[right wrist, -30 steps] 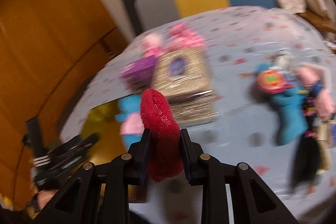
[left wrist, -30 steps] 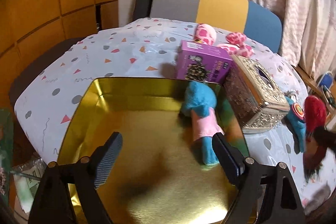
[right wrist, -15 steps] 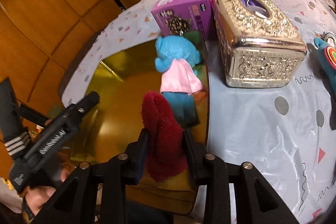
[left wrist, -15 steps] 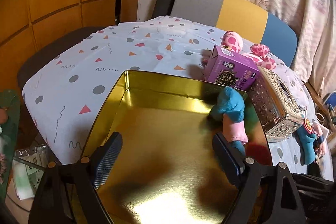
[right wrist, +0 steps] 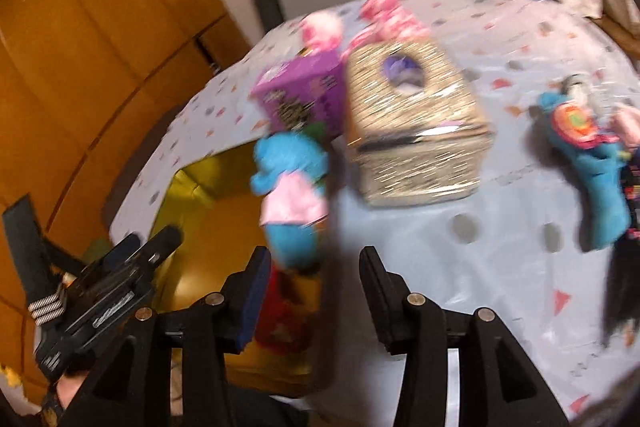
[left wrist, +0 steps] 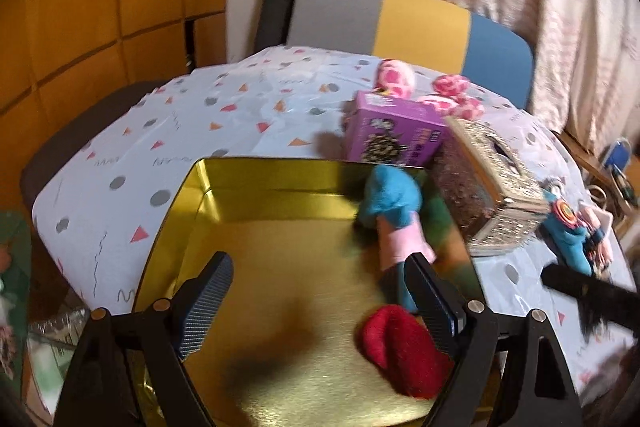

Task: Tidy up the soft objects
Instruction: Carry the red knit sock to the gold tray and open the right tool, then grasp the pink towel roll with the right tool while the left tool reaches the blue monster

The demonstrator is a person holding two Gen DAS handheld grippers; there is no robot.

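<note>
Red toy [left wrist: 404, 351] lies in gold tray [left wrist: 256, 179] by blue doll [left wrist: 390, 203]; right gripper [right wrist: 314, 291] has just been opening, empty; left gripper [left wrist: 316, 291] gapes wide, empty.

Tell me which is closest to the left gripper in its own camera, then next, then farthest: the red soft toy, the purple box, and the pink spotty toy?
From the left gripper:
1. Red soft toy, lying in the gold tray beside the right finger.
2. Purple box, on the table just past the tray's far edge.
3. Pink spotty toy, behind the box near the chair.
</note>
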